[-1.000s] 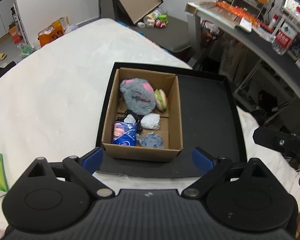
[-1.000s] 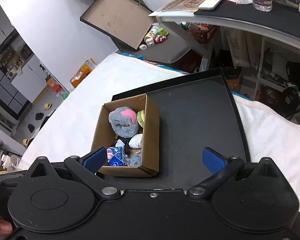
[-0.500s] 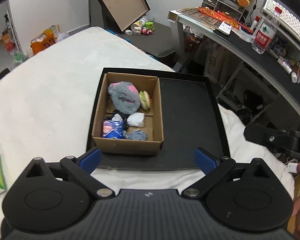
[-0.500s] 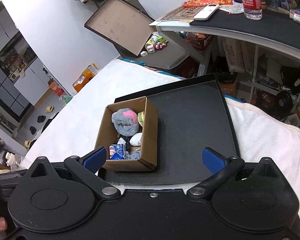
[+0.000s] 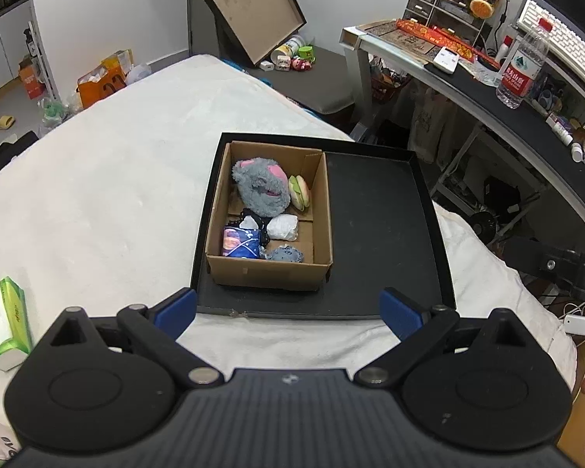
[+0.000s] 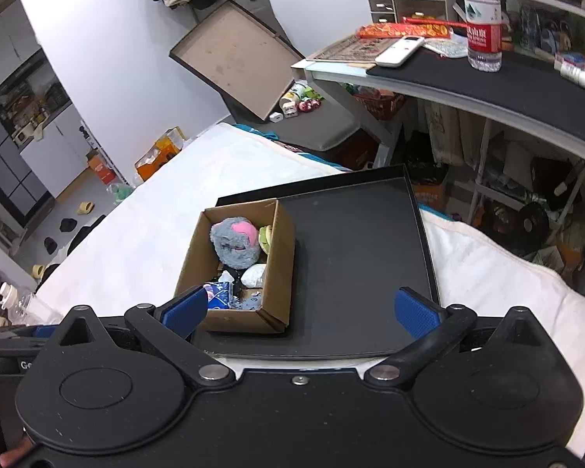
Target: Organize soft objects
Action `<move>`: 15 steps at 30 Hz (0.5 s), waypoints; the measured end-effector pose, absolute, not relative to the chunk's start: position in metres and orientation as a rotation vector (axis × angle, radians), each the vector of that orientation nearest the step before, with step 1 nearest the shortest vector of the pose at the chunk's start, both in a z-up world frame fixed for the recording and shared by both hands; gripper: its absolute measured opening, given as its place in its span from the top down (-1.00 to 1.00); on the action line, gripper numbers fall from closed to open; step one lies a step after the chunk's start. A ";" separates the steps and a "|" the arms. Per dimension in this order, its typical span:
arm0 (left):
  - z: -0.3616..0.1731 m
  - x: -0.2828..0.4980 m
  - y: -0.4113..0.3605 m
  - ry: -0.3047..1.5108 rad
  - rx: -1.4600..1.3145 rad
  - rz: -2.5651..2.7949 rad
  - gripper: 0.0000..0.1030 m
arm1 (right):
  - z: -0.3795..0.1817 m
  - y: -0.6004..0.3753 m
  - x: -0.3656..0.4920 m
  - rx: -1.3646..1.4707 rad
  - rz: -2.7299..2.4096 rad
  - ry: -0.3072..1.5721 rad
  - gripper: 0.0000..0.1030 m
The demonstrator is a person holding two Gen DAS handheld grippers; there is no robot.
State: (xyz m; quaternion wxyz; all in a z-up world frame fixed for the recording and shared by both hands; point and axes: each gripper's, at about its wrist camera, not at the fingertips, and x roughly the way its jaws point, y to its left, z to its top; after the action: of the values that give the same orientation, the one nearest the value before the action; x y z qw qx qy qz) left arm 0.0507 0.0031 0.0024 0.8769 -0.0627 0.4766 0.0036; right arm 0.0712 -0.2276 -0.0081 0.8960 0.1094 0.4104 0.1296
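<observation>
A cardboard box [image 5: 319, 230] [image 6: 280, 257] stands in the left half of a shallow black tray [image 5: 382, 230] [image 6: 355, 257] on a white bed. Inside it lie a grey and pink plush [image 5: 259, 189] [image 6: 236, 245], a small burger toy [image 5: 299, 193] [image 6: 265, 236], a white bundle [image 5: 282, 227] [image 6: 253, 275], a blue patterned pack [image 5: 241, 241] [image 6: 218, 294] and a grey-blue soft piece [image 5: 286, 254]. My left gripper [image 5: 288, 310] hangs open in front of the tray, holding nothing. My right gripper [image 6: 298, 310] is open too, above the tray's near edge.
A green tissue box [image 5: 2, 316] lies on the bed at the left. A desk [image 5: 487, 89] [image 6: 468, 78] with a water bottle [image 5: 520, 66] [image 6: 483, 19] runs along the right. A large box lid [image 5: 245, 4] [image 6: 230, 58] leans on the far wall. The white bed [image 5: 97, 195] spreads to the left.
Both grippers have pulled back and up from the tray, so the box looks smaller and farther. Nothing in the box has moved, and both pairs of fingers stay apart.
</observation>
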 end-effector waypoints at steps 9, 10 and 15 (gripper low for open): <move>0.021 0.030 -0.002 0.957 -0.101 -0.001 -0.93 | 0.007 -0.231 0.053 0.217 0.289 0.815 -1.00; 0.022 0.028 -0.003 0.955 -0.100 -0.001 -0.93 | 0.008 -0.232 0.051 0.216 0.289 0.813 -1.00; 0.030 0.014 -0.005 0.935 -0.090 -0.010 -0.93 | 0.013 -0.234 0.040 0.201 0.278 0.803 -1.00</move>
State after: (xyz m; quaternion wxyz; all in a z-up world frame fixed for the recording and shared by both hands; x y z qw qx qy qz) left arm 0.0142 -0.0054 0.0303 0.8916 -0.0434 0.4506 -0.0046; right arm 0.0397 -0.2341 0.0130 0.9061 0.0975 0.3890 0.1344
